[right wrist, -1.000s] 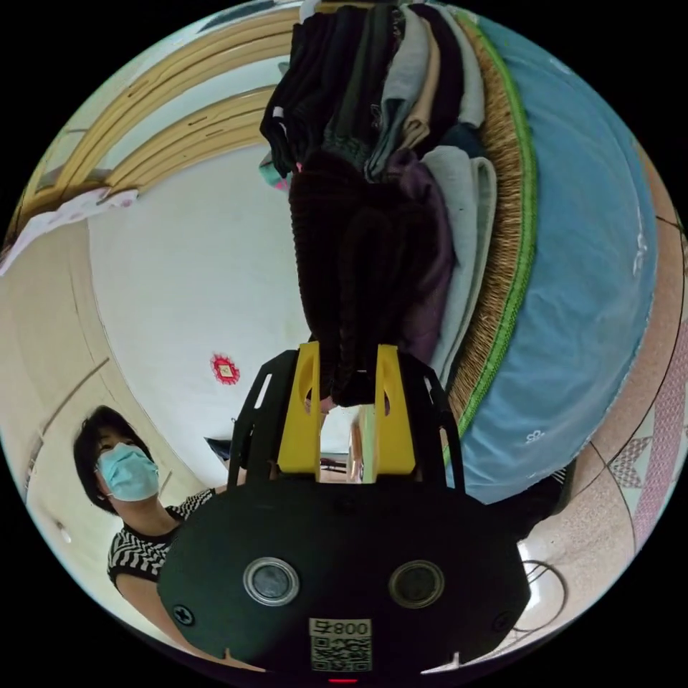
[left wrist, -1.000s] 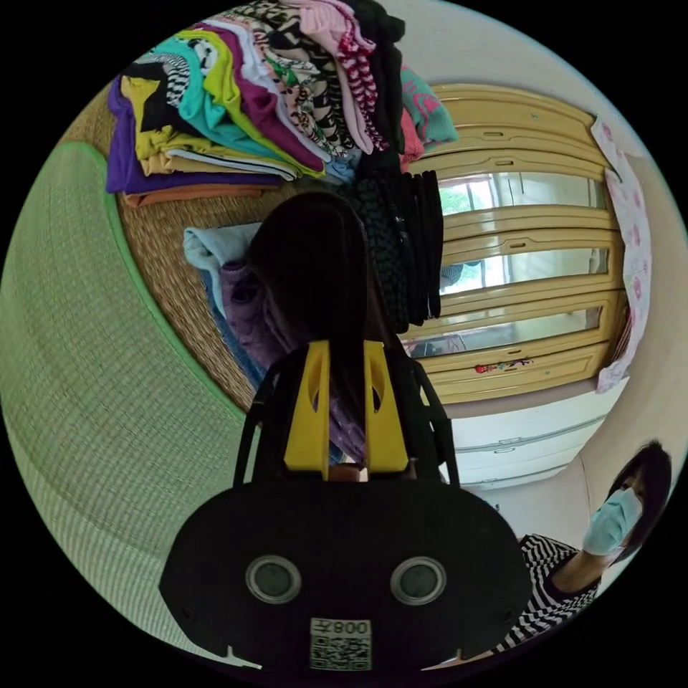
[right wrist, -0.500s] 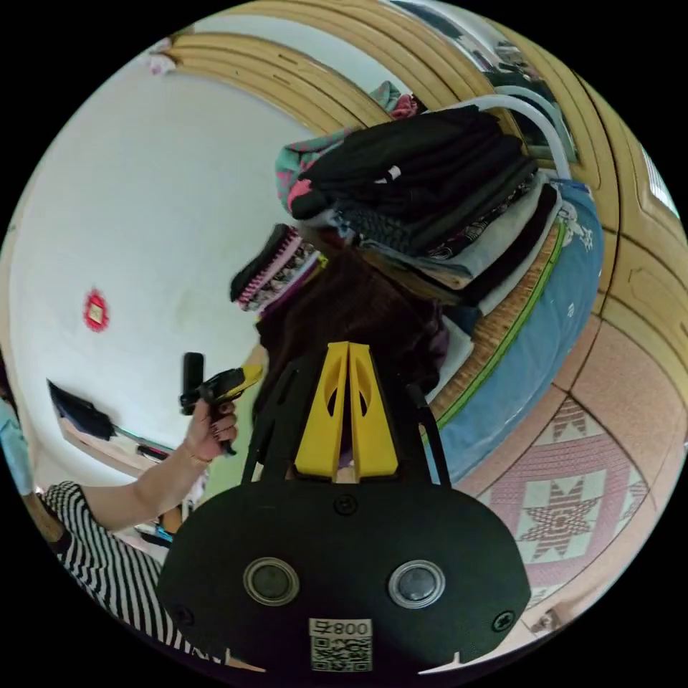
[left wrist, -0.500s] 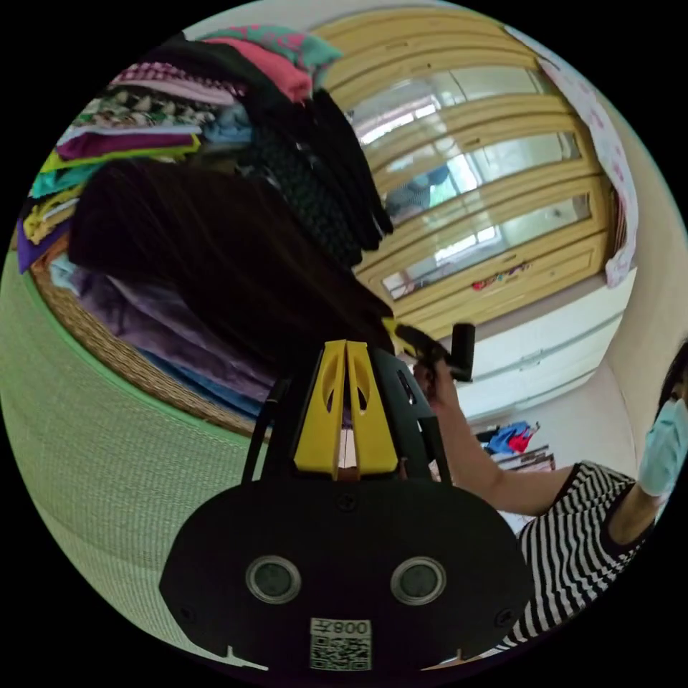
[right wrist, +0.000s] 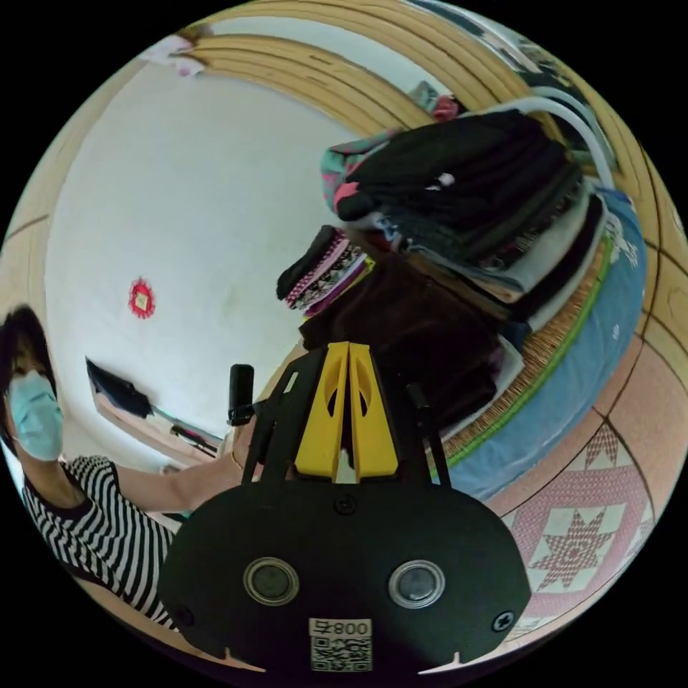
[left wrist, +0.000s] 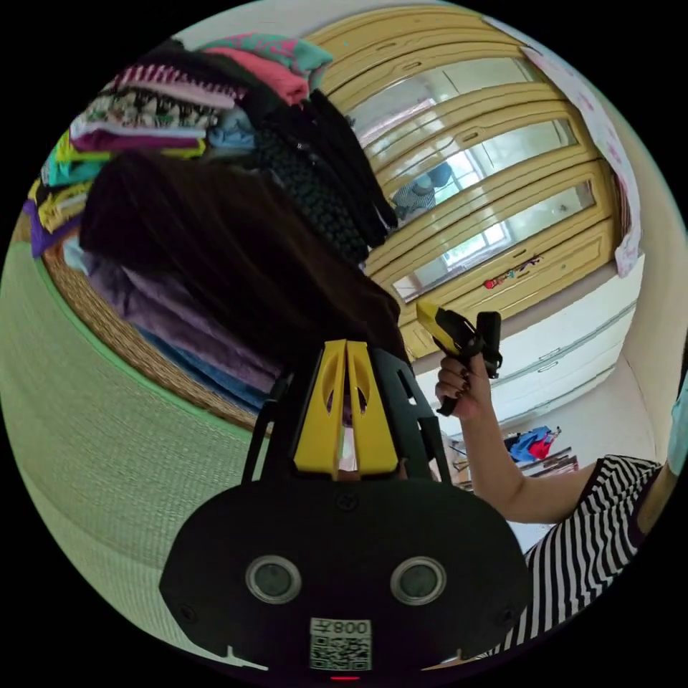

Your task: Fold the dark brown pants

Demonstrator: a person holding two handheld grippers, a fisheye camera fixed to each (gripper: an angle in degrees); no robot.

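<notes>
Left gripper view: both claws (left wrist: 347, 349) (right wrist: 347, 349) pressed together, empty, near folded dark brown pants (left wrist: 215, 265).

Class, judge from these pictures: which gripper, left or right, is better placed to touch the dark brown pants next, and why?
Probably left: the left gripper, jaws together, sits right at the dark brown pants, while the right gripper hangs clear beside them.

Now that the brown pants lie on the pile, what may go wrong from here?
1. The dark brown pants lie on top of a purple garment, with one end overhanging near the left gripper; they may slide off.
2. The tall dark stack beside them leans, so a bump from the right gripper may topple it.
</notes>
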